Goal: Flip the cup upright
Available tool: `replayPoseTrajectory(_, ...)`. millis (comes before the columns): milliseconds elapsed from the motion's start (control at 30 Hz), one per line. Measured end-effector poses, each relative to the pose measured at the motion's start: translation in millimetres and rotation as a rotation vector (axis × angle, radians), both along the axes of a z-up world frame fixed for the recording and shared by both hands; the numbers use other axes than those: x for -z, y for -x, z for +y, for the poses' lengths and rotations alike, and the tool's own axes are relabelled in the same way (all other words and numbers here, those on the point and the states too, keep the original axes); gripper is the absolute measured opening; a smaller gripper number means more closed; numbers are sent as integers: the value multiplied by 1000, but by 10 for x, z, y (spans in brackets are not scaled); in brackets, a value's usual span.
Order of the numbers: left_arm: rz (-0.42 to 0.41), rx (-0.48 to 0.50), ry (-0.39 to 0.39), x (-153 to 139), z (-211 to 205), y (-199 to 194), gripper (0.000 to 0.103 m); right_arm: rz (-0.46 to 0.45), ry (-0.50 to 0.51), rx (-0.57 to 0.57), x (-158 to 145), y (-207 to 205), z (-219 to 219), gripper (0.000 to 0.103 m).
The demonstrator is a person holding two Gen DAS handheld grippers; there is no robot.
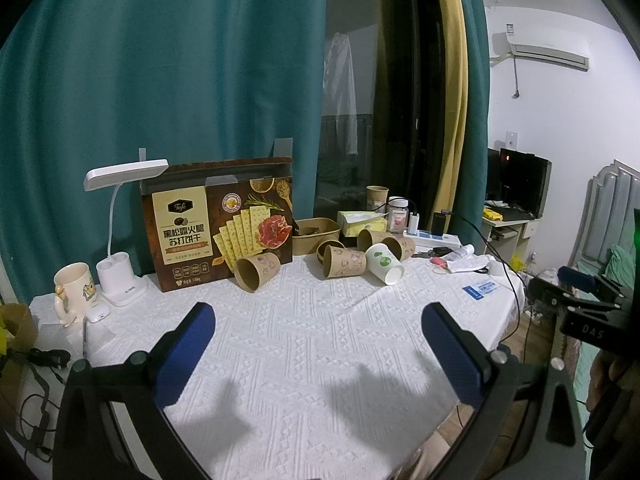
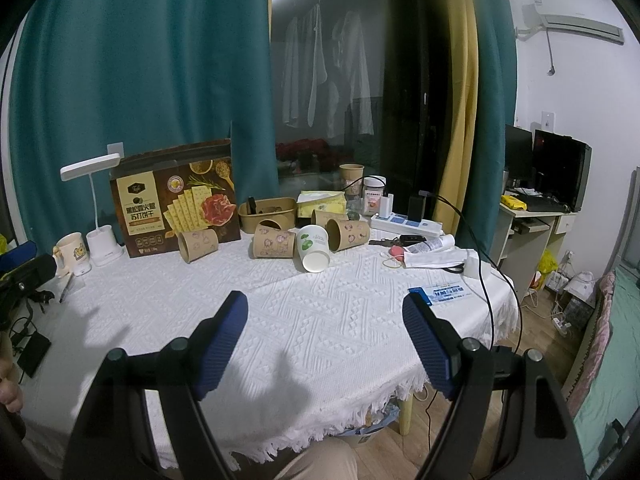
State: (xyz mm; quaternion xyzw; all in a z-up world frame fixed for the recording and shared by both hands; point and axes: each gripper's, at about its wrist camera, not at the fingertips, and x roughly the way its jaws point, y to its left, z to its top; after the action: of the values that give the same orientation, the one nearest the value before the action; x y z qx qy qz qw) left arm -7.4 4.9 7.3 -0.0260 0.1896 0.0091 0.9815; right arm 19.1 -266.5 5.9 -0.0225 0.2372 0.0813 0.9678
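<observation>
1. The left gripper (image 1: 318,316) hangs over the white tablecloth (image 1: 304,344), jaws spread wide, nothing between its blue pads
2. The right gripper (image 2: 325,308) is likewise parted and empty above the cloth
3. In the right wrist view, several paper cups lie on their sides at about 12 o'clock from the right gripper: a white cup (image 2: 312,249) with its mouth toward the camera, and brown cups (image 2: 274,243) touching it on either side
4. One lone brown cup (image 2: 198,244) lies at 11 o'clock, just before the cracker box (image 2: 176,204)
</observation>
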Motion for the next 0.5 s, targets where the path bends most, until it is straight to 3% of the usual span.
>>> replayPoseTrajectory(500, 11, -3, -2, -10, 4, -3, 103, 7, -3, 2, -4, -23, 5, 78)
